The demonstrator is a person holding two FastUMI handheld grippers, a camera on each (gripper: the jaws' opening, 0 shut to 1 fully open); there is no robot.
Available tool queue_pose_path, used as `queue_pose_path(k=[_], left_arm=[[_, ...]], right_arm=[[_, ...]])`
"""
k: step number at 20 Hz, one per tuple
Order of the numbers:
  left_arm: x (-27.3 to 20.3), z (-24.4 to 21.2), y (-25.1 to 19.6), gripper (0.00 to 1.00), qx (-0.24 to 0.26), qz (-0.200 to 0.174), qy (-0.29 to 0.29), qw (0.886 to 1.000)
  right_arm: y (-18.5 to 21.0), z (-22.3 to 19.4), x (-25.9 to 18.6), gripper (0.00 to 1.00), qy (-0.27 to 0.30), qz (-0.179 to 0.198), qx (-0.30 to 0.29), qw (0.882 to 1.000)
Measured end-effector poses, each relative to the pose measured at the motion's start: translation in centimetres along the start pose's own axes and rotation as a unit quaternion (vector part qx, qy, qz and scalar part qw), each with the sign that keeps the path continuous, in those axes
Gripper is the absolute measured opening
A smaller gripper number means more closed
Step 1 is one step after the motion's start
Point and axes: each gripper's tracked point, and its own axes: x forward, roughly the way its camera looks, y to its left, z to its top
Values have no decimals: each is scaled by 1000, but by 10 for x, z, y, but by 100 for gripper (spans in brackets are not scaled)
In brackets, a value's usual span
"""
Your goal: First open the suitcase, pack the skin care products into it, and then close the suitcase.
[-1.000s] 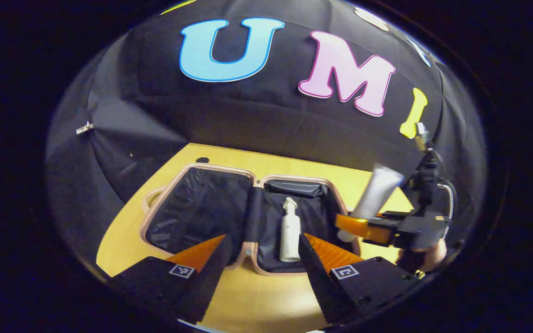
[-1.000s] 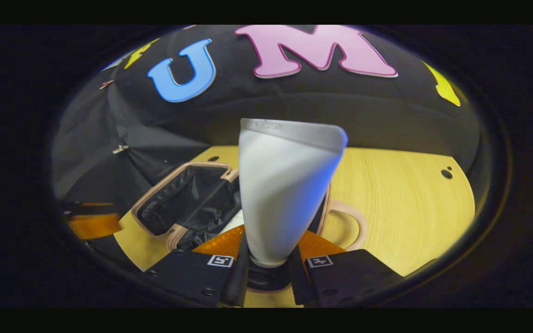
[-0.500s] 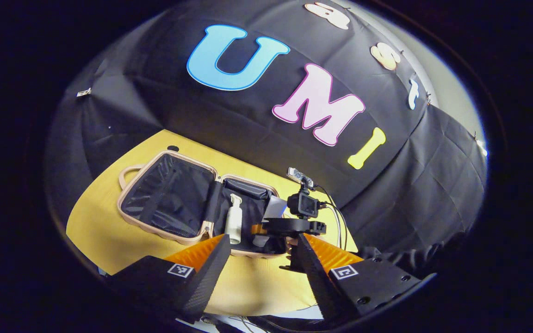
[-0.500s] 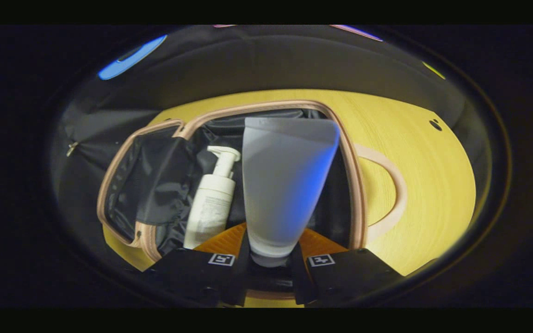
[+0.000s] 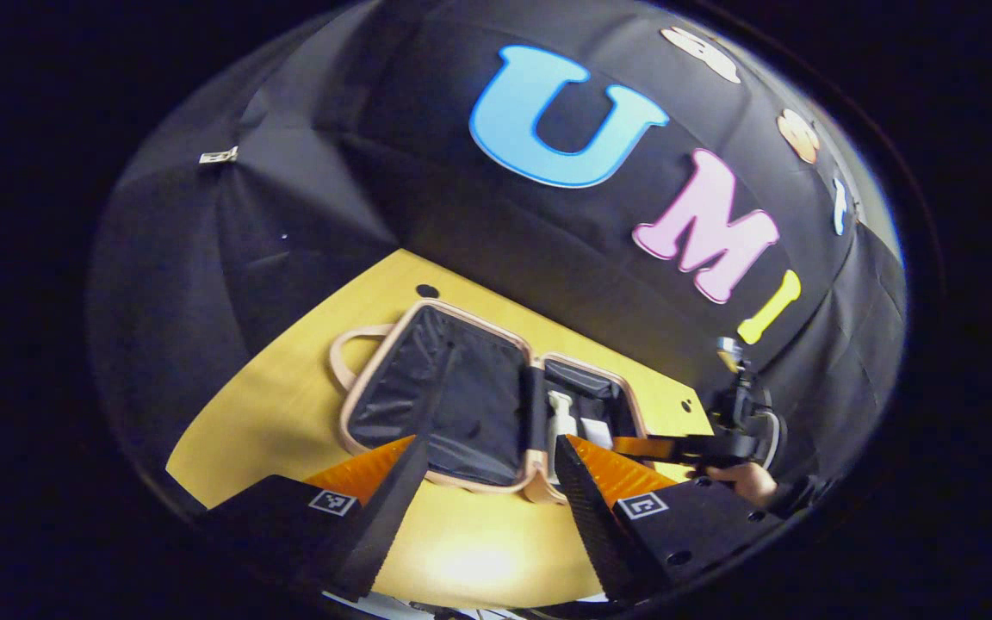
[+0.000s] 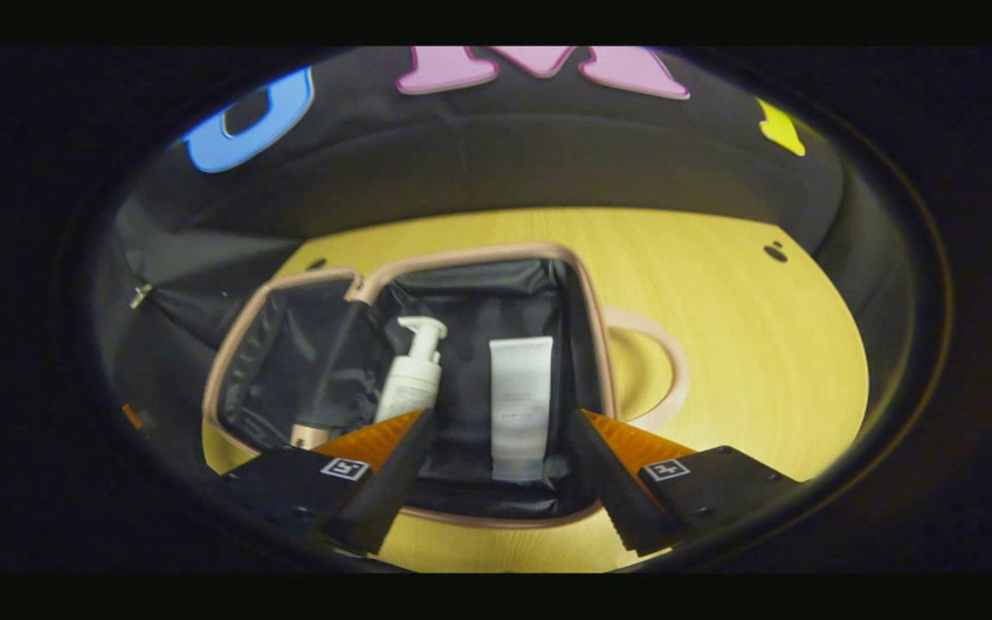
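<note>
Yellow wood-grain table (image 6: 746, 344) against the black cloth booth wall (image 5: 306, 224). Landmark: the suitcase (image 6: 582, 301), lying open flat on the table, pink rim, black lining, both halves facing up.

Inside the suitcase's right half (as the right gripper view sees it): white pump bottle (image 6: 412, 381) lying down next to the hinge fold, nozzle pointing to the suitcase's far edge. White tube (image 6: 520, 405) lies just beside it, on the side nearer the pink handle loop (image 6: 664, 379), cap end toward the suitcase's near rim. The two are parallel, a strip of lining between them. The left half holds only lining as far as I can see.

Right gripper (image 6: 500, 435): fingers spread wide, nothing between them, hovering at the suitcase's near rim with the tube showing in the gap.

Left gripper (image 5: 483, 469): fingers also spread, empty, held back from the suitcase's near edge over the table. In the left gripper view the right gripper (image 5: 634, 446) sits off the suitcase's right end (a hand (image 5: 741, 480) visible behind it).
</note>
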Motion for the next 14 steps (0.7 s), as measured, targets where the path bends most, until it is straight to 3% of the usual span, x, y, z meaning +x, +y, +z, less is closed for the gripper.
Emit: queue_pose_path(k=[2,5,8,10,14], left_arm=[[39,11,45,95,-16,25,13,999],[90,27,101,96,-20,65,31,997],[128,41,134,96,-2,95,47,994],[147,44,139,96,-16,94,59,994],[172,48,157,96,18,112,82,990]], right_arm=[[-1,21,-40,98,-61,17,5,998],[-28,35,-97,97,-125,4,7,992],[-78,23,-140,97,-151,-44,-17,987],[-108,13,-167,98,-158,-76,-31,984],[-147,-7,-212,97,-170,-104,-25,980]])
